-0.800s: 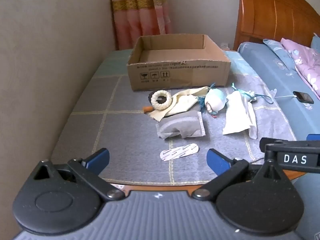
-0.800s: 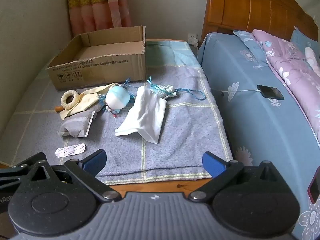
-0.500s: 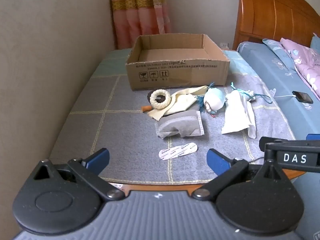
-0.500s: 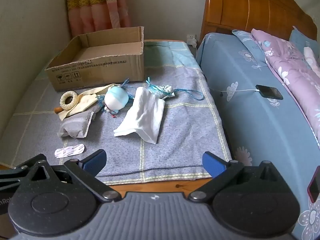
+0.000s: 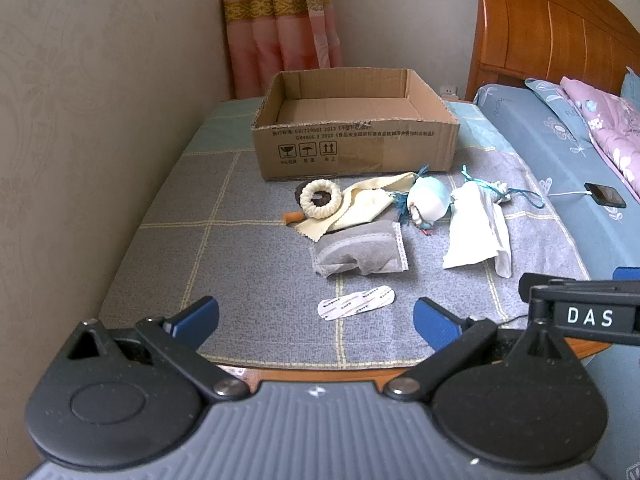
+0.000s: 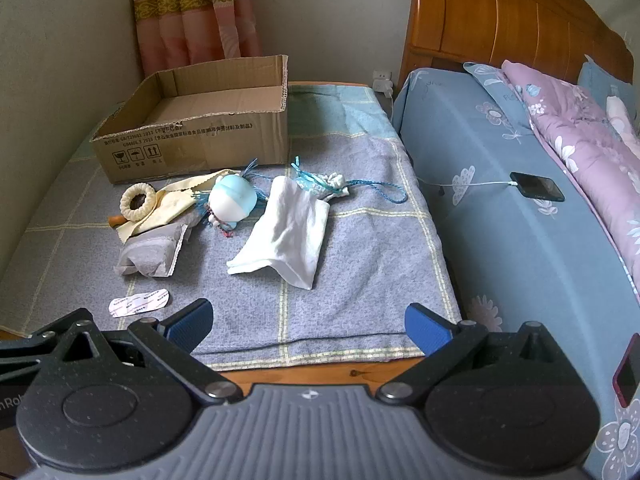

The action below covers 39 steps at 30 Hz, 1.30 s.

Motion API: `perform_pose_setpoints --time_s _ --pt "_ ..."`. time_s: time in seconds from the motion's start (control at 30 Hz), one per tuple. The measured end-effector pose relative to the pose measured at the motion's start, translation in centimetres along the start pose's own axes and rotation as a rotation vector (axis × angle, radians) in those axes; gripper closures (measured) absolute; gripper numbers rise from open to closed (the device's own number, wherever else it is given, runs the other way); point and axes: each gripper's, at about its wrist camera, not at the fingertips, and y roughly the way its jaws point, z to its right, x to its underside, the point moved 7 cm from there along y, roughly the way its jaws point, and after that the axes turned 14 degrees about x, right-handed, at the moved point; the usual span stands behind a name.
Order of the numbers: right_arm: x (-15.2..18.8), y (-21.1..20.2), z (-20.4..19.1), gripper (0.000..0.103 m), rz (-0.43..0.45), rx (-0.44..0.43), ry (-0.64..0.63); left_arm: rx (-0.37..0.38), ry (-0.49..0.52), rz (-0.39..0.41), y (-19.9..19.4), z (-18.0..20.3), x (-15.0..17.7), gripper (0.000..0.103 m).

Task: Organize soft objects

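Soft objects lie ahead of both my fingers, none touched. My left fingers point(image 5: 316, 318) and right fingers point(image 6: 308, 322) spread wide, holding nothing. Nearest is a white strip point(image 5: 356, 303), then a grey pouch point(image 5: 360, 254) and a white cloth point(image 6: 286, 232). Beyond them lie a blue plush point(image 6: 233, 199) and a cream ring point(image 5: 321, 199), just before the cardboard box point(image 5: 352, 148).

Matt corrugated cardboard box point(image 5: 356, 140) on woven grey cloth point(image 5: 240, 264).
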Motion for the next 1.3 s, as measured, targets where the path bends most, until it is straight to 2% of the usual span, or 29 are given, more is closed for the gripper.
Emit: perform_pose_setpoints --time_s 1.3 --pt "-0.2 -0.42 -0.22 0.0 0.021 0.001 -0.008 -0.001 -0.012 0.007 -0.32 -0.44 -0.17 0.001"
